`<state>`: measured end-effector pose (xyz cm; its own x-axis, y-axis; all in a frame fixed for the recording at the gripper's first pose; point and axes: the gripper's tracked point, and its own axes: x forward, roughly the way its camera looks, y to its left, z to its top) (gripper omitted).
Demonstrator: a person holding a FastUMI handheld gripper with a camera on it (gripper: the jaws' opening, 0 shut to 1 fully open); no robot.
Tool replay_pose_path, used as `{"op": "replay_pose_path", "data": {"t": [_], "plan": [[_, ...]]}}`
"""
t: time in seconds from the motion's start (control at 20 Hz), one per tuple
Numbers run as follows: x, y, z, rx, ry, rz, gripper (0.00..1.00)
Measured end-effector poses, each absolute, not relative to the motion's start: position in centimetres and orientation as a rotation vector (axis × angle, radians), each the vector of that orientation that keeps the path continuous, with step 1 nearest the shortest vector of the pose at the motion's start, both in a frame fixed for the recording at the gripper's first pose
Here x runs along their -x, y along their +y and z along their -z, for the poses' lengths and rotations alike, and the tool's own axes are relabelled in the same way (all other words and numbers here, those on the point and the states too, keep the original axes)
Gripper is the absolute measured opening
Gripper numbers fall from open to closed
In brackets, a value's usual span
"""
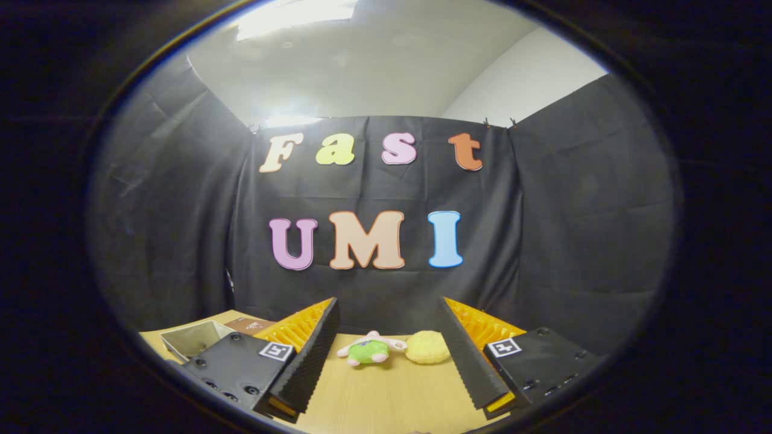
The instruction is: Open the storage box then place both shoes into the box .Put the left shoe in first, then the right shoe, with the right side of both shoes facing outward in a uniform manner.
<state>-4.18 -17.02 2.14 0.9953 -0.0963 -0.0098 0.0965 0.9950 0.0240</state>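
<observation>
My gripper (pixel 389 313) is held level above a wooden table (pixel 386 392), with its two fingers spread wide and nothing between them. A grey open-topped box (pixel 194 339) sits on the table left of the left finger, partly hidden by it. A brown flat object (pixel 248 326) lies just behind that box. Beyond the fingers, seen through the gap, lie a small green and pink plush toy (pixel 369 349) and a yellow round plush (pixel 427 348) side by side.
Black cloth walls close the booth at the back and on both sides, close behind the table's far edge. Bare wooden tabletop lies between the fingers, in front of the two plush toys.
</observation>
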Motion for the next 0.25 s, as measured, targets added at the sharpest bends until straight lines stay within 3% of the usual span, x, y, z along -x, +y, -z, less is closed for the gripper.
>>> {"op": "replay_pose_path", "data": {"t": [0.25], "plan": [[4.36, -17.06, -2.42, -0.014, -0.002, 0.103, 1.00]]}}
